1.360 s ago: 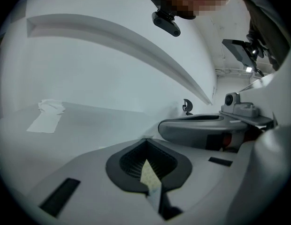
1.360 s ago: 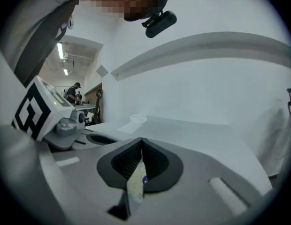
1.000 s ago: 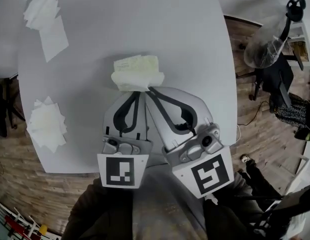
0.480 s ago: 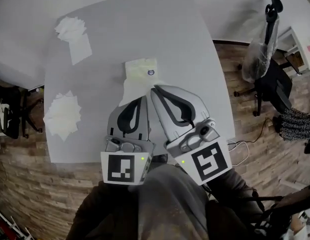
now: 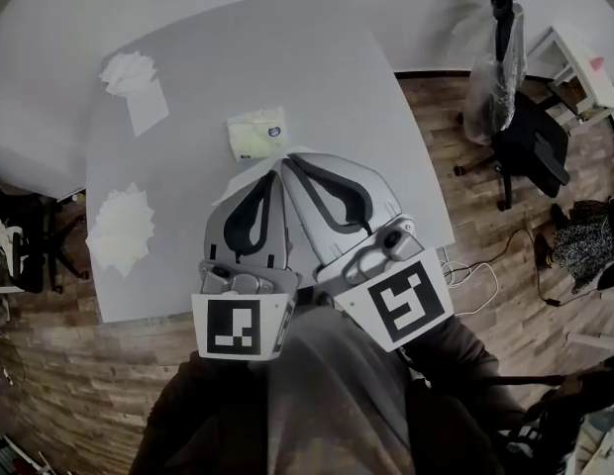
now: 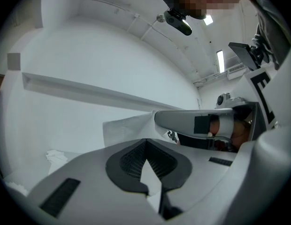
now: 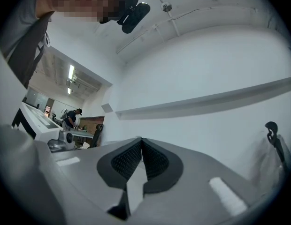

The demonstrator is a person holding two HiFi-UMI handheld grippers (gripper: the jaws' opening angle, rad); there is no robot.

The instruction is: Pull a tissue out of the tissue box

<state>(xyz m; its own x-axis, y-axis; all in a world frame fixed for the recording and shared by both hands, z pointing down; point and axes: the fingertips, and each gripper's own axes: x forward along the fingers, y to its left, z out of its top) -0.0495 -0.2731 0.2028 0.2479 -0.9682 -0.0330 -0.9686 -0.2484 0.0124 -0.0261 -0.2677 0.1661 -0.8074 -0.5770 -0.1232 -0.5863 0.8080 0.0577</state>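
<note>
The tissue box, pale with a small blue mark, lies on the grey table, far below both grippers. Both are raised close to the head camera, side by side. My left gripper is shut, and a white tissue hangs from its tips, clear of the box. In the left gripper view the tissue spreads just beyond the closed tips of my left gripper, next to the right gripper's finger. My right gripper is shut; the right gripper view shows no tissue beyond the tips of my right gripper.
Loose tissues lie in two heaps on the table, one at the far left corner and one at the near left edge. An office chair stands on the wooden floor at the right, with a cable nearby.
Both grippers have risen away from the table with the tissue. The tissue has come out of the box, which now lies well below the tips.
</note>
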